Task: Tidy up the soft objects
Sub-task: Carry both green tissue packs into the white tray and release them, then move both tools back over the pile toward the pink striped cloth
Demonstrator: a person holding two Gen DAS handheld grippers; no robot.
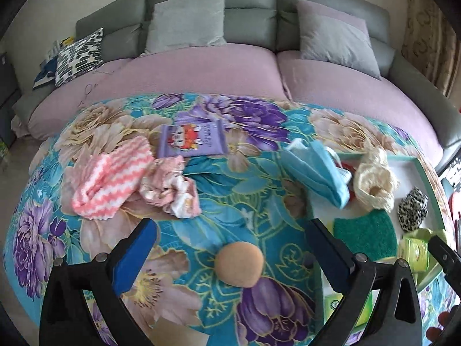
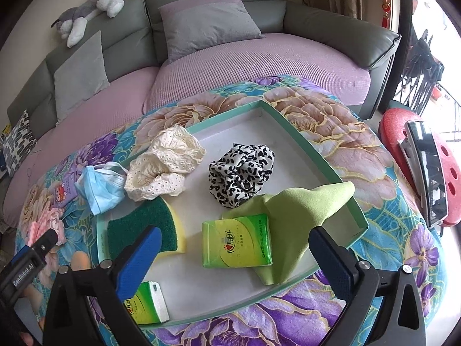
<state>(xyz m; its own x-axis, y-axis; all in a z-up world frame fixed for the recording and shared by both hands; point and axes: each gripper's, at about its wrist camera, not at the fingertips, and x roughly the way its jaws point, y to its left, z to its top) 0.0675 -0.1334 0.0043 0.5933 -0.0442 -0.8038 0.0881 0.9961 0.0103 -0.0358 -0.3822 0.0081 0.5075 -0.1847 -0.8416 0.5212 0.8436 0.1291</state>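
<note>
My left gripper [image 1: 230, 239] is open and empty, its jaws on either side of a round tan powder puff [image 1: 239, 264] on the floral cloth. Beyond it lie a pink-and-white striped cloth [image 1: 106, 178], a pink scrunchie [image 1: 170, 187] and a purple packet [image 1: 193, 141]. My right gripper [image 2: 233, 248] is open and empty above the green-rimmed tray [image 2: 291, 124]. The tray holds a green tissue pack [image 2: 237, 240], a green cloth [image 2: 299, 213], a sponge [image 2: 144, 227], a leopard scrunchie [image 2: 242, 176], a cream lace scrunchie [image 2: 164, 170] and a second tissue pack [image 2: 147, 302]. A blue face mask [image 2: 99, 190] hangs over its left rim.
The floral cloth [image 1: 224, 184] covers a table in front of a grey sofa with a mauve seat cover [image 1: 201, 69] and cushions. A plush toy [image 2: 89, 5] lies on the sofa back. A red stool [image 2: 403, 132] with a phone stands to the right.
</note>
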